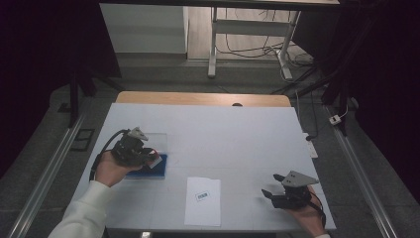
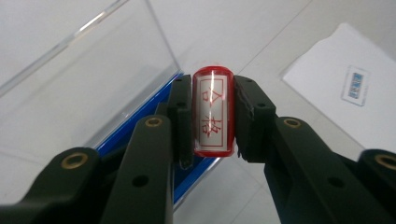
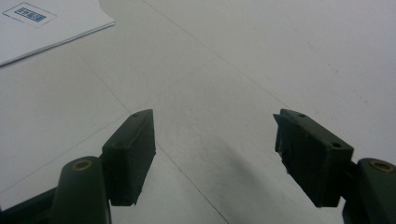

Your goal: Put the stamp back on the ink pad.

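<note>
We clamp left gripper [image 2: 212, 116] fingers on red cylindrical stamp with white label [image 2: 213, 112], frame centre, above blue clear-lidded case [image 2: 140, 116]. Our right gripper [image 3: 215, 158] fingers apart over white counter [image 3: 261, 56].

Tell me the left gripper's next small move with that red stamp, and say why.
Probably carry the stamp toward the sheet of paper and stop above it. The left gripper is shut on the stamp, with its red mirrored characters facing out, beside the blue box with its clear lid up. The paper lies flat and bare near the label, and the right gripper rests open, clear of it.
</note>
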